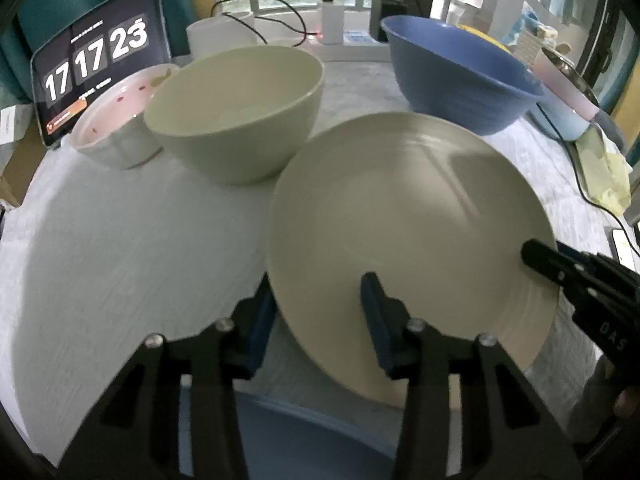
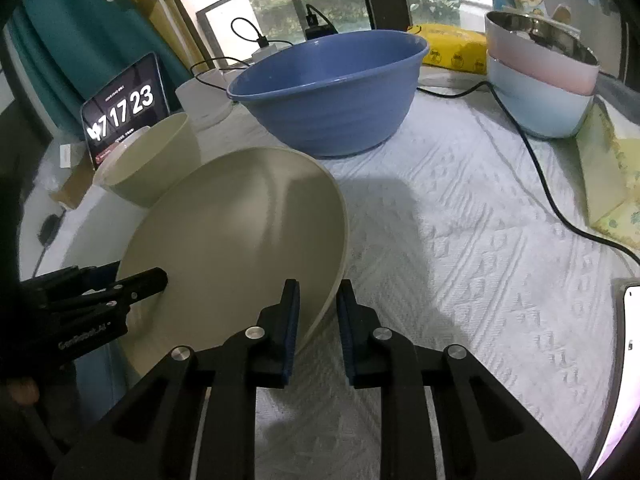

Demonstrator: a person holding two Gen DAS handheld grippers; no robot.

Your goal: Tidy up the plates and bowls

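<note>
Both claws are at the cream plate (image 1: 408, 232), which tilts above the white cloth of the tabletop (image 1: 120, 248). The left claw (image 1: 316, 312) stands partly open and straddles the plate's near left rim, one blue pad under it and the other on its face; whether the pads actually press is hard to tell from this angle. The right claw (image 2: 318, 312) is narrow and has the plate's near right rim between its pads, gripping it, with the edge running up and away to the left.

Just beyond the left claw, past the plate, a cream bowl (image 1: 236, 116) stands upright, touching or nearly touching a small white bowl (image 1: 116, 128) to its left. Ahead of the right claw, well past the plate, sits a big blue bowl (image 2: 328, 92). A tablet (image 1: 96, 56) showing a clock leans at the far left.
</note>
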